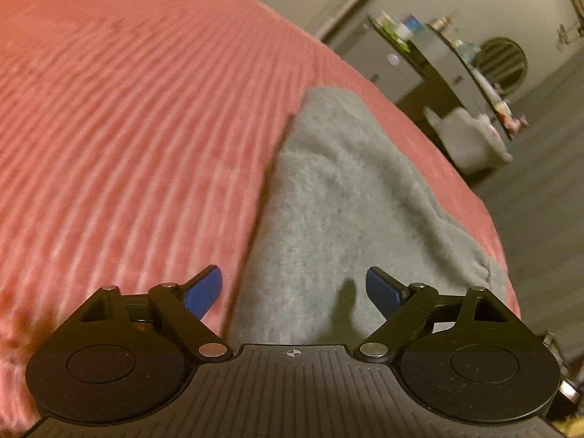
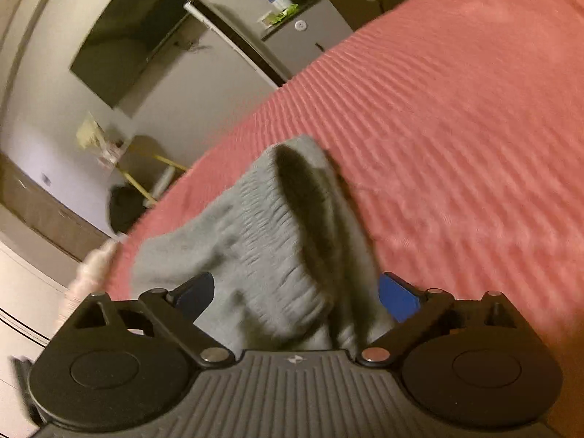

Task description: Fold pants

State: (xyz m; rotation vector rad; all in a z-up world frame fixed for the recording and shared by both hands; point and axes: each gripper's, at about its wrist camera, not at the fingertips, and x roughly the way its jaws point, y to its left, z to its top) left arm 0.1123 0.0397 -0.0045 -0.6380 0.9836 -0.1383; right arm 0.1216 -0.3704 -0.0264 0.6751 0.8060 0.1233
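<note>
Left wrist view: the grey pants [image 1: 328, 197] lie on the pink ribbed bedspread [image 1: 127, 127], near its right edge. Their long axis runs from the bottom centre up to a narrow end at mid-frame. The left gripper [image 1: 294, 288] hangs over them, blue pads spread wide, pinching nothing.

Right wrist view: the pants [image 2: 255, 241] run from bottom centre up, the open, gathered waistband facing upward in the frame. The right gripper [image 2: 297, 295] is spread wide; cloth lies between its pads, unpinched.

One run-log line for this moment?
left gripper: open, empty | right gripper: open over waistband | grey pants: on pink bedspread
</note>
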